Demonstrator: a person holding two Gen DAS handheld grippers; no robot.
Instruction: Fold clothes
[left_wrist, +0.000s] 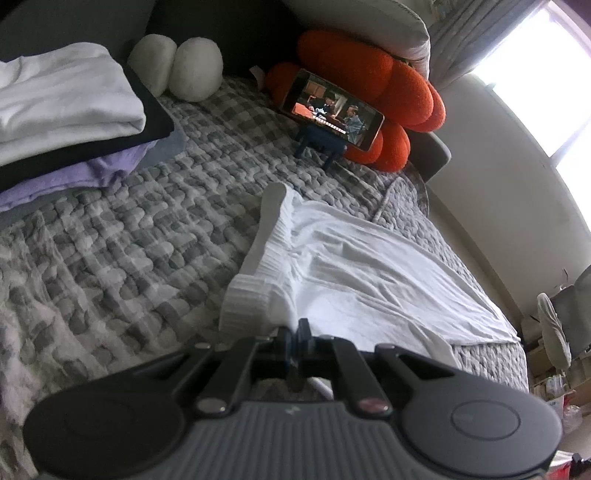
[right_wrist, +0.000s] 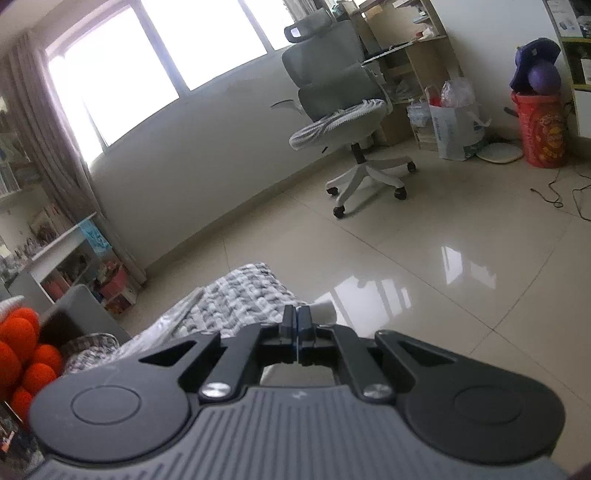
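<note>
A white garment (left_wrist: 369, 273) with a ribbed band (left_wrist: 255, 291) lies spread across the grey checked quilt (left_wrist: 129, 240) of a bed. My left gripper (left_wrist: 295, 330) is shut on the garment's near edge, right beside the ribbed band, and that edge is raised a little off the quilt. In the right wrist view my right gripper (right_wrist: 297, 317) is shut too. A small fold of the white garment (right_wrist: 325, 311) pokes out just past its tips. It points out over the bed's corner (right_wrist: 243, 295) toward the floor. The rest of the garment is hidden under that gripper.
A stack of folded clothes (left_wrist: 66, 110), white over black, purple and grey, sits at the far left of the bed. Two white round cushions (left_wrist: 177, 66), an orange plush cushion (left_wrist: 369, 85) and a phone on a stand (left_wrist: 332, 110) are at the head. An office chair (right_wrist: 347, 110) stands on the tiled floor (right_wrist: 443, 258).
</note>
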